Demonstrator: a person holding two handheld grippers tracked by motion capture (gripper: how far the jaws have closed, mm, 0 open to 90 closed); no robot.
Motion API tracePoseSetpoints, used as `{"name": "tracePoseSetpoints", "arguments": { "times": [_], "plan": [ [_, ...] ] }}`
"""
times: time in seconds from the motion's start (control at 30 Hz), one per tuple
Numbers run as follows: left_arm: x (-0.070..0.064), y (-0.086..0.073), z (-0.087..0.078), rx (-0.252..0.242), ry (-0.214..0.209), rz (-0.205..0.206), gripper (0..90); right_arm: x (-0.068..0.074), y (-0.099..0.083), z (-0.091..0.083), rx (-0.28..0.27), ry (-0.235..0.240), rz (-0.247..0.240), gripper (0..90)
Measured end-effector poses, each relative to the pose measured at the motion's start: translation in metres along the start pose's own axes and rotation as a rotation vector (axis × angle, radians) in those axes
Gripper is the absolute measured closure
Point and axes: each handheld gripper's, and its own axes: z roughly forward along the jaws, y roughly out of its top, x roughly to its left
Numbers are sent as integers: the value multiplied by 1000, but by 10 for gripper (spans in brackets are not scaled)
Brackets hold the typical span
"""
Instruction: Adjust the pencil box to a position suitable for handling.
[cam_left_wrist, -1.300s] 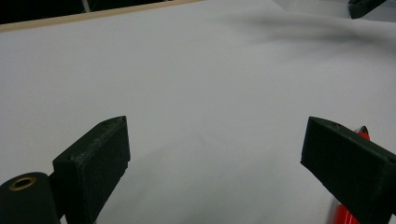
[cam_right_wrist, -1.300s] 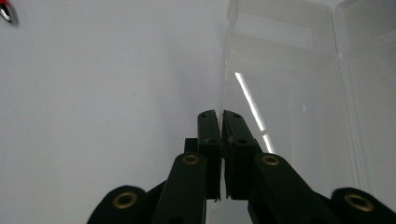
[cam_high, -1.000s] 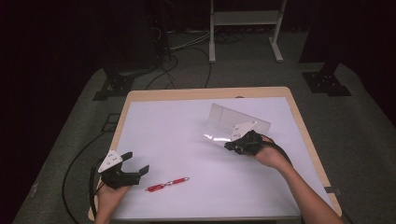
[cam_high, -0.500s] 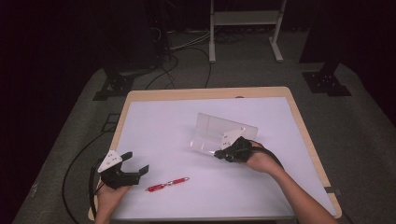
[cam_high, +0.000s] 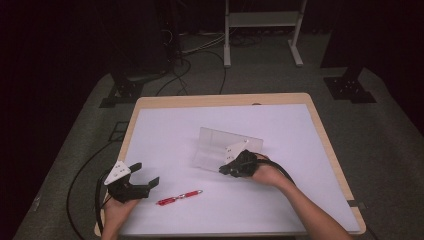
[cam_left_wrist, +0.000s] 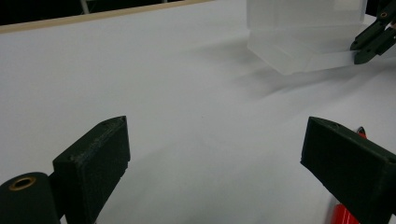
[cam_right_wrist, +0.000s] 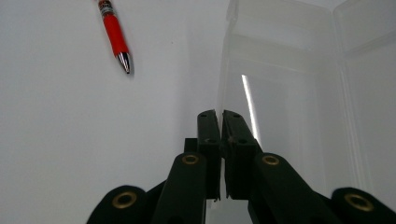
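A clear plastic box (cam_high: 215, 147) with its lid standing open sits near the middle of the white table top (cam_high: 165, 125). My right gripper (cam_high: 223, 170) is at the box's near edge, shut on its thin front wall (cam_right_wrist: 224, 88). In the right gripper view my right gripper (cam_right_wrist: 221, 116) has both jaws pressed on that wall. A red pen (cam_high: 179, 197) lies near the front, between the two grippers. My left gripper (cam_high: 145, 174) rests at the front left, open and holding nothing, with the pen just to its right. The box (cam_left_wrist: 299, 42) lies ahead of my left gripper (cam_left_wrist: 219, 140).
The table has a wooden rim (cam_high: 220, 99). Cables (cam_high: 82, 172) trail over the dark floor on the left. Stand legs (cam_high: 227, 30) rise behind the table. The pen's end (cam_left_wrist: 345, 214) lies by the right jaw in the left gripper view.
My right gripper has drawn the clear box leftward and toward the table's front, nearer the pen. The left gripper and the pen have stayed put.
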Motion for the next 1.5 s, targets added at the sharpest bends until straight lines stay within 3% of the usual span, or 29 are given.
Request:
{"name": "tracePoseSetpoints", "arguments": {
  "times": [0.63,1.3,1.5],
  "plan": [
    [0,0,0,-6,0,-4,73,3,7,21,15,40,-12,862],
    [0,0,-1,-8,0,-4,73,2,4,27,-1,70,41,851],
    [0,0,-1,-6,1,-3,74,-1,3,20,-35,79,71,766]
  ]
}}
